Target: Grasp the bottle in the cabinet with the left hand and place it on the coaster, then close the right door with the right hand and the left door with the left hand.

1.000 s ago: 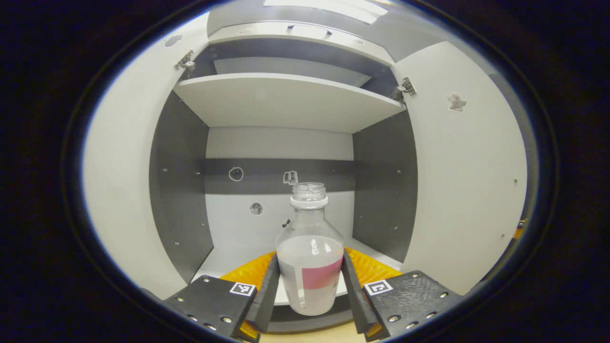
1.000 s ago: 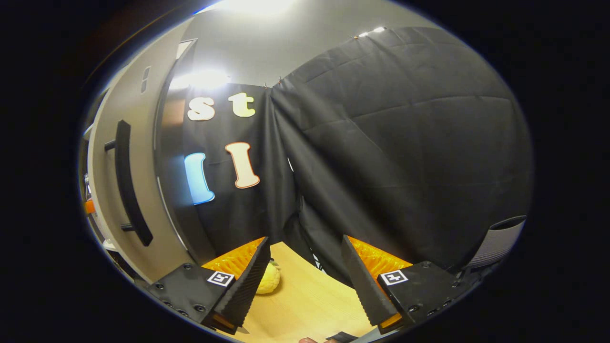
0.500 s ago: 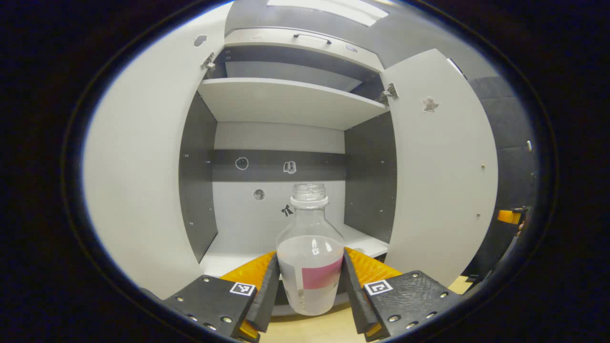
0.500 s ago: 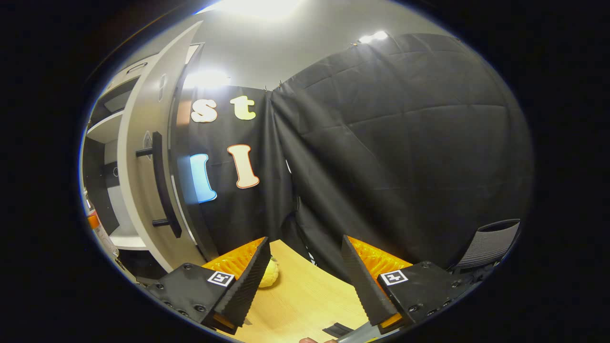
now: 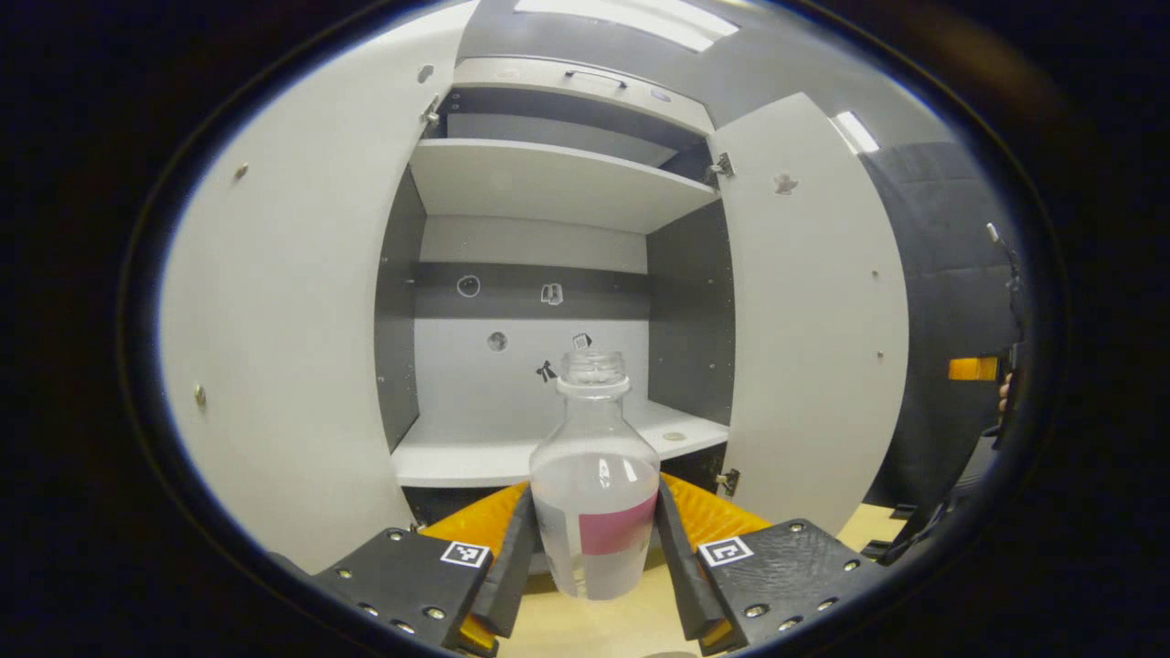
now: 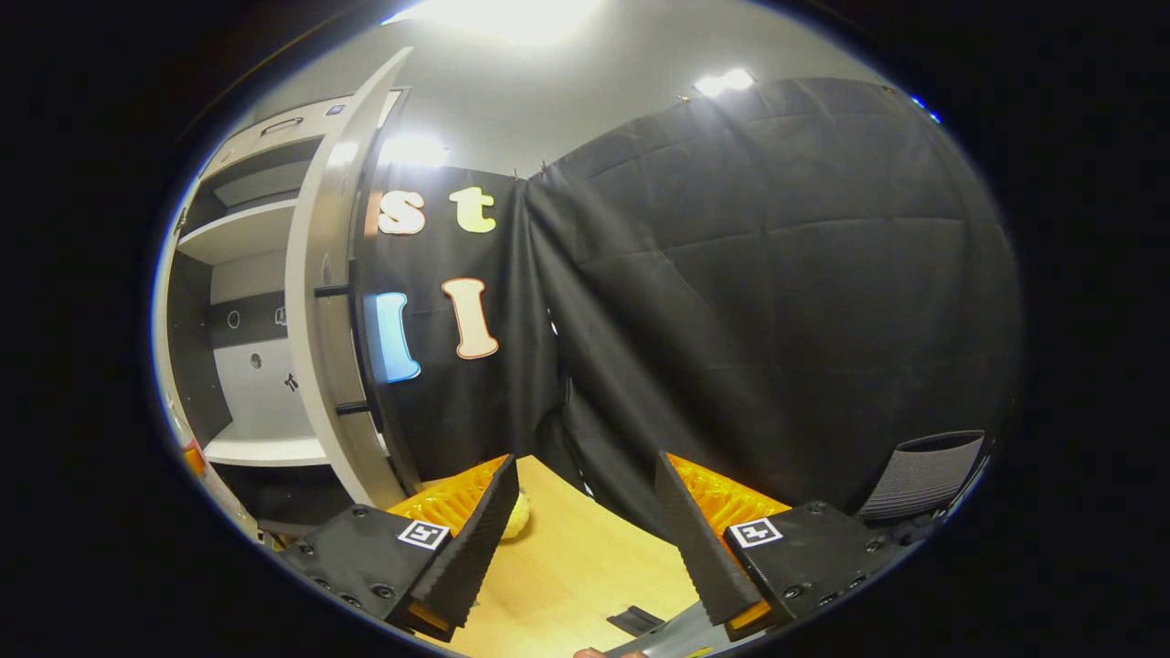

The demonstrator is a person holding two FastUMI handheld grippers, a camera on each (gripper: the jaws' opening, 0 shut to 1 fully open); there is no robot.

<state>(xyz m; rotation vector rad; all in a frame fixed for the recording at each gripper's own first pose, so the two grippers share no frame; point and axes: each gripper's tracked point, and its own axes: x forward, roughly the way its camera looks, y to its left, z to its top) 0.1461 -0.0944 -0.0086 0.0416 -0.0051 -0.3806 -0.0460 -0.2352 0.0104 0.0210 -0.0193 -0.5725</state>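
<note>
No writing can be read: the bottle (image 5: 594,475) bears a plain pink label without legible text.

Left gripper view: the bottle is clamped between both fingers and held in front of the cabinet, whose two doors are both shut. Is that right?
Not quite. The left gripper view shows the left gripper shut on the bottle in front of the cabinet, but both doors stand open: the left door and the right door are swung wide, baring the shelves.
</note>
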